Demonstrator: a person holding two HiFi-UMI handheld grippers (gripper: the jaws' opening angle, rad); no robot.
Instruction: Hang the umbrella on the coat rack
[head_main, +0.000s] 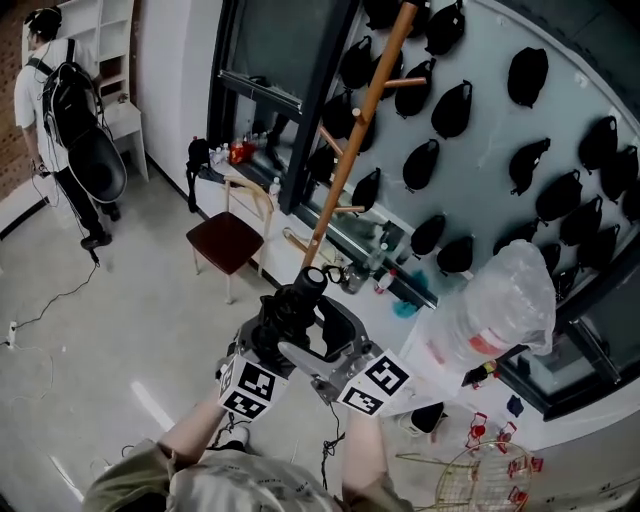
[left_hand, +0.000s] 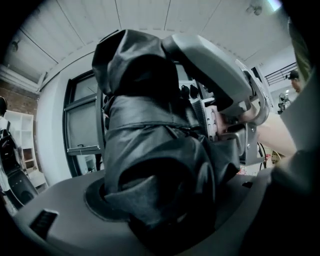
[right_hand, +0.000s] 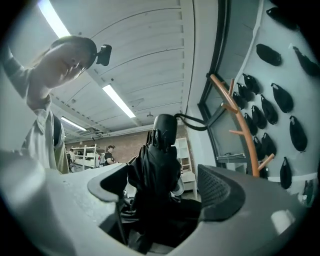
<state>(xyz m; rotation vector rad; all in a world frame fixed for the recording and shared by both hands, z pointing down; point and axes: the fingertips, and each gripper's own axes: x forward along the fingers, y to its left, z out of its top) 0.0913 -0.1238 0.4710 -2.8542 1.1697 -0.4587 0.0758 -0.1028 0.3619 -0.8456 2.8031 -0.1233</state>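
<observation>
Left gripper (head_main: 268, 338) was clamped on the folded black umbrella (head_main: 297, 300). Right gripper (right_hand: 165, 189) stood wide apart, with the umbrella between its jaws and the pads off the fabric. The umbrella was held in the air, handle end toward the wooden coat rack (head_main: 352, 140), apart from it. Suggested: re-grip right to steady, keep the strap loop (right_hand: 192, 122) free, thread it over a peg (head_main: 349, 209), release once it hangs.
</observation>
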